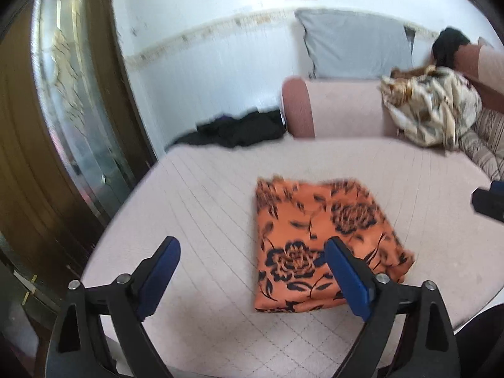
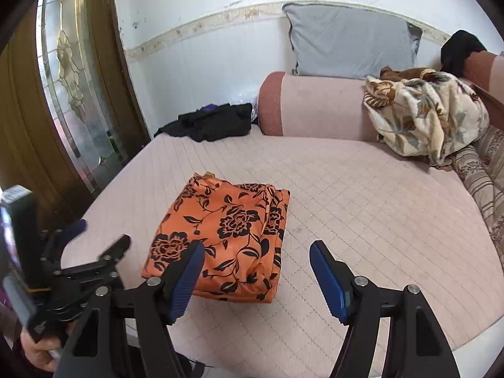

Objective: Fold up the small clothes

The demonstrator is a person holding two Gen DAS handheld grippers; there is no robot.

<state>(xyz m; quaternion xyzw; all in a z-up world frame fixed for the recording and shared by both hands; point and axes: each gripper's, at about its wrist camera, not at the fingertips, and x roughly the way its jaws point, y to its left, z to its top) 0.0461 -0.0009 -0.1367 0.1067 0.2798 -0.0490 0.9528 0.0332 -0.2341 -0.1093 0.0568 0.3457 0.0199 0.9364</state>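
The bed (image 2: 362,195) is covered with a pink quilted sheet. The orange cloth (image 2: 220,239) is laid flat near its front edge, already folded into a neat square. A dark pile (image 2: 214,121) is left at the back, not yet folded. Both tongs, left (image 1: 252,271) and right (image 2: 256,274), are spread wide and nothing is held.

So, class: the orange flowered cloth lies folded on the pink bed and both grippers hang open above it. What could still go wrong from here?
1. The orange flowered cloth has loose layered edges on its right side; a nudge from the open right gripper might undo the fold.
2. The open left gripper hangs close over the cloth's near edge and could snag it.
3. The black clothes lie at the bed's far corner and might slip off.
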